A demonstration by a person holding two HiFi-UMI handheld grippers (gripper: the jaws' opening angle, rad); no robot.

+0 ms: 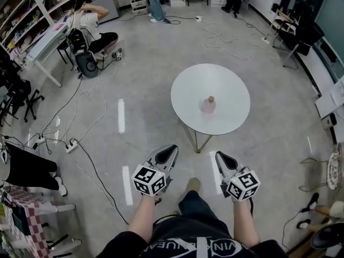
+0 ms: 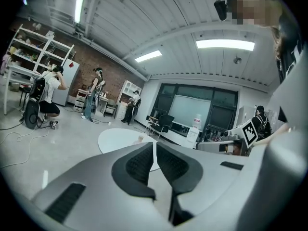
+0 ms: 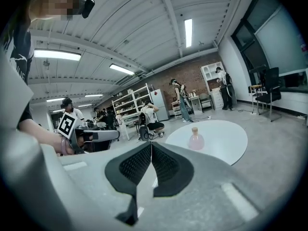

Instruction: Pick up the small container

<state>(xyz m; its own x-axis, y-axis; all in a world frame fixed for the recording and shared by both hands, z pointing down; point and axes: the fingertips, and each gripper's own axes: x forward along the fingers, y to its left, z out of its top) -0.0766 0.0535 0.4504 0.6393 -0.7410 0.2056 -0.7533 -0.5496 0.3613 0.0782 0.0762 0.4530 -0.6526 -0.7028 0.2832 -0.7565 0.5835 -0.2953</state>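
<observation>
I find the left gripper (image 1: 171,150) held out in front of my body. Its two jaws are pressed together along one seam, with nothing between the pads. The right gripper (image 1: 220,156) is in the same condition: jaws fully closed and empty. Both point forward toward the round white table (image 1: 183,87). Both are short of its near edge, over the grey floor (image 1: 145,63).

The small container (image 1: 208,105) is a pale pink bottle with a tan stopper. It stands upright near the middle of the table top, the only item there. Neither gripper touches it; both are well apart from it. In the right gripper view the bottle shows beyond the closed jaw tips and to their right. In the left gripper view it shows as a small shape on the table, above the jaws.

The table rests on thin metal legs (image 1: 196,141). A strip of white tape (image 1: 121,115) lies on the floor to the table's left. Cables (image 1: 86,98) run to a power strip (image 1: 71,145). A person (image 1: 88,23) crouches beside the shelving (image 1: 32,7) at the upper left of the head view.
</observation>
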